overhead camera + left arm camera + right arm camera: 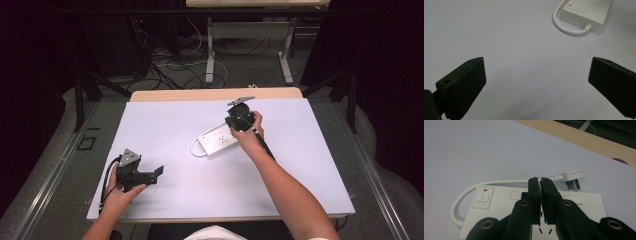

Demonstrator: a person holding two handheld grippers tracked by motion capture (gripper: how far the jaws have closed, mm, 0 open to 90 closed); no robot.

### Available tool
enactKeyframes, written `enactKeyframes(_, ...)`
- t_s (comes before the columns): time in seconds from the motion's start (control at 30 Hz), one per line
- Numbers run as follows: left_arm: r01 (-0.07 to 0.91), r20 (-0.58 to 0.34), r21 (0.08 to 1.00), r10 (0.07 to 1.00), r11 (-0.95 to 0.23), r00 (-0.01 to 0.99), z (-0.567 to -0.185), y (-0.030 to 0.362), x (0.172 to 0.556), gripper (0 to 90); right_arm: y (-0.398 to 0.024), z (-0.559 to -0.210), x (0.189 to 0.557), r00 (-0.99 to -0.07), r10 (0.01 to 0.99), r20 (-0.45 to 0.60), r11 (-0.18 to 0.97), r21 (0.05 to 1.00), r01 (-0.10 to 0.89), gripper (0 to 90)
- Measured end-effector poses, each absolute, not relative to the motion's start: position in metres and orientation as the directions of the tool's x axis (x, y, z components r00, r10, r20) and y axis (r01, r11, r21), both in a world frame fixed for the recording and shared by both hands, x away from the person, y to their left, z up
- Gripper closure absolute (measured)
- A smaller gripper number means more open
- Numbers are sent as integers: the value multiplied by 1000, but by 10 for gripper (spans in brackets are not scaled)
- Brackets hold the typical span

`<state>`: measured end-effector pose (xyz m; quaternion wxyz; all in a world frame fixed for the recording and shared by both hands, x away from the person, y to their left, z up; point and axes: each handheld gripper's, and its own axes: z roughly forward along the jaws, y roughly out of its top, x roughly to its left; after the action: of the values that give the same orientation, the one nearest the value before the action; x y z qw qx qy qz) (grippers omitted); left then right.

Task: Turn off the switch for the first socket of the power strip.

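The right gripper is seen with its two black, matt plastic jaws brought together, only a thin slit being left between the flat pads, and nothing is gripped between them. Brass-coloured screw heads are set into the jaw arms. Directly beneath and in front of its tips a white power strip is laid flat on the table: a smooth, glossy plastic block with rounded corners. To the left of the jaws a square rocker switch is found, marked with a power symbol, and a small red mark is seen above it. Black socket slots are visible just below the jaws. Beyond the tips the strip's white cable is looped round the switch end and is ended in a white plug with metal pins, lying just behind the strip.

The left gripper is held wide open, with nothing between its blocky black jaws; the strip is seen well ahead of it, to the right. The table is covered by a smooth, pale sheet, and a light wooden edge is seen at its far side.
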<state>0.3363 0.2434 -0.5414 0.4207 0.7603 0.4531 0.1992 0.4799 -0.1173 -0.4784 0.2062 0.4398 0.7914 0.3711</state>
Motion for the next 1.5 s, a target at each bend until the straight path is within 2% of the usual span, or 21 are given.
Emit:
enactKeyframes(0.4, 520, -80, 822, 856, -233, 510, -542, 244, 336, 12, -113, -488, 490, -521, 853, 14, 334, 752, 568, 900)
enactKeyframes(1.5, 525, -86, 819, 855, -231, 511, -542, 243, 337, 12, -100, -518, 503, -529, 847, 58, 339, 707, 620, 900)
